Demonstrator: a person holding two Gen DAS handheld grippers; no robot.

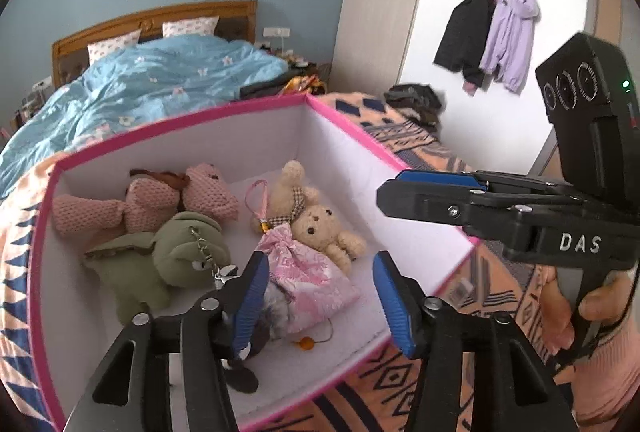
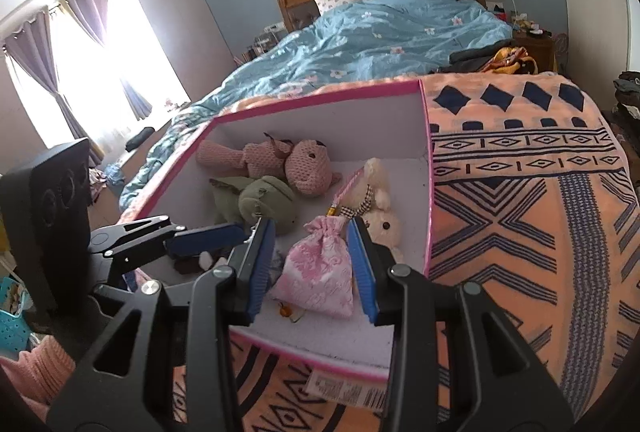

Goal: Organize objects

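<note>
Here, both tongs, left gripper (image 1: 316,296) and right gripper (image 2: 311,264), hang part-open and empty over the pink-rimmed box (image 2: 320,88) (toys inside), where the left one's withdrawal could snag the green plush's keychain (image 1: 208,252).

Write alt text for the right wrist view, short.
The open right claw hangs over a pink-rimmed white box on a patterned blanket, a pink drawstring pouch lying between its fingers. Pink, green and cream plush toys lie behind; the left claw enters from the left.
</note>
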